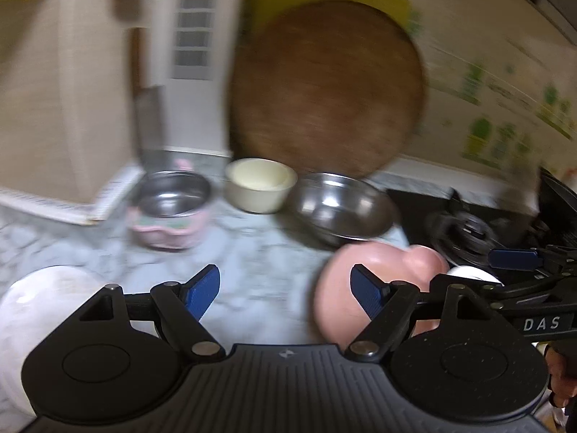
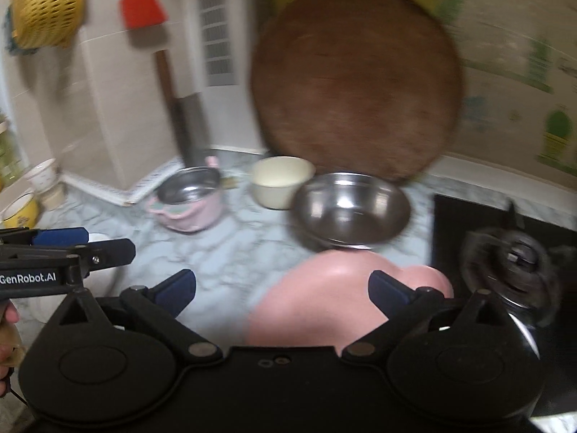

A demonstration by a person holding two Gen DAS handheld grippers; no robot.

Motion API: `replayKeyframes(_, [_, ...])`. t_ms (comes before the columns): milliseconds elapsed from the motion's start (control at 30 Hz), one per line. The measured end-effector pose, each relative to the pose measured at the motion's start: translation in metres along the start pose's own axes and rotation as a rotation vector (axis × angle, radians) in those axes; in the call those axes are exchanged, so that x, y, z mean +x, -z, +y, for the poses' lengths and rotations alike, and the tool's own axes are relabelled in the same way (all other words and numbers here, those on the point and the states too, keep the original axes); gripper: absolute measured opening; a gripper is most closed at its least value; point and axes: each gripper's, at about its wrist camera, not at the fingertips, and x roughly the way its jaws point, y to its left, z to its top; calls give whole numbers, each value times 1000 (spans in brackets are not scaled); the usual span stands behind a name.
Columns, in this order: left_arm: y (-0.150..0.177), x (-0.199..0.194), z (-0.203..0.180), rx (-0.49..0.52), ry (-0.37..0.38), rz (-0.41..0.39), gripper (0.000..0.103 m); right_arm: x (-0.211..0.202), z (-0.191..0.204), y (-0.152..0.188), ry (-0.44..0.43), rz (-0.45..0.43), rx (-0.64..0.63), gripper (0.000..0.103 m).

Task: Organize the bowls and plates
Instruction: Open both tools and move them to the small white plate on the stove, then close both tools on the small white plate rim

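A pink heart-shaped plate [image 2: 324, 296] lies on the marble counter [image 2: 230, 252], just below my right gripper [image 2: 283, 285], which stands open with its pads clear of the plate. In the left wrist view the same plate [image 1: 389, 281] sits behind the right finger of my left gripper [image 1: 285, 281], open over bare counter. A white dish [image 1: 47, 299] lies at the lower left. Further back stand a steel bowl [image 2: 349, 209], a cream bowl [image 2: 277, 180] and a pink pot [image 2: 191, 202] with a steel inside. Both views are blurred.
A round wooden board [image 2: 357, 83] leans on the back wall. A black stove burner [image 2: 512, 263] is at the right. A cleaver [image 2: 187, 122], a red scoop [image 2: 140, 3] and a yellow colander [image 2: 47, 3] hang at the left, with small bowls [image 2: 43, 176] below.
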Motion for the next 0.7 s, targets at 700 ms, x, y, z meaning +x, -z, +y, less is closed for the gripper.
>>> replayKeyframes(700, [14,105,-161,164,269,304,79,-32,-162,68,329,117,229,100])
